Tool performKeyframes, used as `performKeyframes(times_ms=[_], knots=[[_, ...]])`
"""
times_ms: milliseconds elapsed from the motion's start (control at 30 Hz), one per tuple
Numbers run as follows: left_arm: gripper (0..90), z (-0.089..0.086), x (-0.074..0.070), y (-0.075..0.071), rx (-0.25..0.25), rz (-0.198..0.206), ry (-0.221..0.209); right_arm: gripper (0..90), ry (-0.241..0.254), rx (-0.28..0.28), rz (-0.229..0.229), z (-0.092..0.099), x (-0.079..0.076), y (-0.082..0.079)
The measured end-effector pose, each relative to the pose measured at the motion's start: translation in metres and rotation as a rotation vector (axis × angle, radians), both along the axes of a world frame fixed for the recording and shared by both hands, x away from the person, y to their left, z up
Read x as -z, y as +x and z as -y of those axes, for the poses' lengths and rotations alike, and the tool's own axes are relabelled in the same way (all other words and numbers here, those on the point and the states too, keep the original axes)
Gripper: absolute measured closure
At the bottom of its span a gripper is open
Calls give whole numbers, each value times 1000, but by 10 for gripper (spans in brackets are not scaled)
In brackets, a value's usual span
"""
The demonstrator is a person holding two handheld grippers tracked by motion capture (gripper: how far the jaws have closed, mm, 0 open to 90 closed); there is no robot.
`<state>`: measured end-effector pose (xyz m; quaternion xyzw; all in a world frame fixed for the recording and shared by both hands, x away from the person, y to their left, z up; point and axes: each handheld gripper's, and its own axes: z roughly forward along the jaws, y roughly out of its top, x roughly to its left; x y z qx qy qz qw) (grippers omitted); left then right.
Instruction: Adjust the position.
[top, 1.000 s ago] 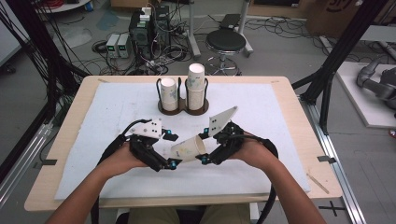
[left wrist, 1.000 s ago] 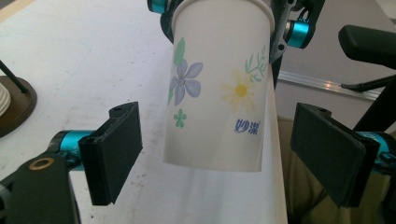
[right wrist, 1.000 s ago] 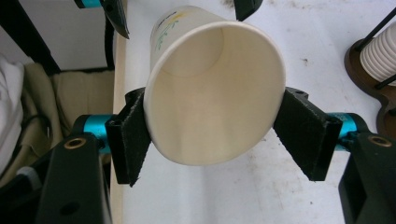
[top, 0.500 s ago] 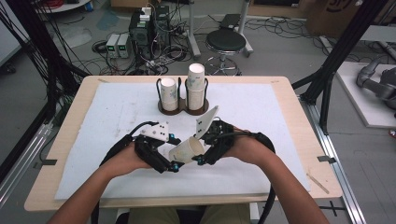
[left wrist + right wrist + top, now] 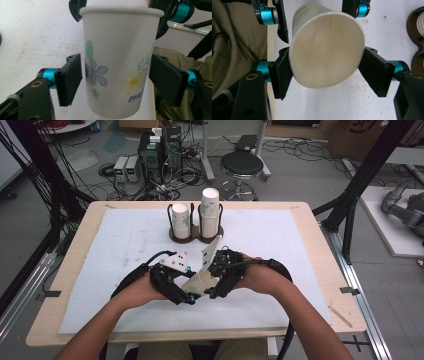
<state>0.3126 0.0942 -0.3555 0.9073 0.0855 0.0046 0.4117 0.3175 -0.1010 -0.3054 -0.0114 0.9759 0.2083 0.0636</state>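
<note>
I hold one paper cup [image 5: 200, 281] between my two tongs, above the white mat [image 5: 280, 245] near the front edge of the desk [image 5: 310, 220], about midway along it. My right tongs [image 5: 212, 287] are clamped on the cup near its open rim — in the right gripper view both black pads press the wall and the mouth is squeezed slightly oval. My left tongs [image 5: 189, 297] have just been closing with the cup between the jaws. In the left gripper view the left pad touches the flowered side; the right pad sits against or just beside the wall, and I cannot tell whether it presses. The cup lies tilted, clear of the mat, its mouth toward the right tongs and its base toward the left.

Toward the back edge, at the middle, a dark two-ring holder [image 5: 196, 236] carries two stacks of cups [image 5: 210, 212] — well apart from the held cup.
</note>
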Motion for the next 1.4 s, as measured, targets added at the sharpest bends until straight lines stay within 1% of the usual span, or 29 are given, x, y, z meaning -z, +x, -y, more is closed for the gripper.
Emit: performKeyframes(times_ms=[33,67,100,200,233,333,400,467,500,533,567,600,633,667,700,800,900,933,967,1033,1067,1200,1267,1300,1333,1400], knots=[[321,0,0,1,14,10,15,305,4,-2,-1,0,1,0],[335,0,1,1,5,2,7,305,2,-5,-3,0,1,0],[342,0,1,1,10,2,13,305,1,-7,-2,-1,1,0],[346,1,2,1,8,-5,13,307,-4,-6,-5,-1,2,0],[348,2,3,1,9,-9,13,308,3,-8,-10,-2,3,0],[351,3,4,1,14,-21,16,311,-3,-17,-6,-2,2,0],[355,3,5,2,16,-29,13,314,7,-25,-2,-3,3,-1],[359,2,7,2,12,-29,-6,313,11,-22,-10,-2,3,0],[360,0,8,3,12,-34,-18,310,21,-22,-11,-1,3,1],[358,-2,8,3,1,-39,-39,297,36,-15,-14,0,3,1],[356,-4,9,4,-11,-44,-52,279,70,-7,-9,2,3,2],[356,-5,9,5,-14,-41,-57,249,110,4,-11,4,3,3],[356,-8,11,6,-25,-45,-72,225,140,5,-16,5,3,3],[356,-10,13,6,-35,-47,-90,219,174,24,-26,8,3,4],[355,-13,14,6,-46,-51,-102,219,197,37,-34,11,4,4],[344,-18,19,7,-72,-58,-140,219,272,65,-42,19,4,7],[336,-24,25,7,-99,-55,-164,218,359,108,-41,31,8,9],[334,-26,27,6,-111,-56,-179,218,377,117,-44,33,9,10],[331,-28,28,6,-120,-47,-188,218,406,133,-46,38,11,10],[326,-33,31,6,-150,-42,-225,218,444,163,-34,46,15,10],[324,-35,32,6,-158,-36,-236,218,469,189,-19,52,19,10],[322,-47,36,6,-208,-10,-311,218,559,267,-1,71,29,9],[322,-54,39,6,-233,14,-347,218,588,310,11,81,35,8],[322,-56,39,5,-241,23,-357,218,596,340,21,87,39,8],[322,-60,40,5,-252,39,-375,218,602,356,27,91,41,8],[322,-64,41,4,-270,52,-399,218,617,397,28,102,50,7]])
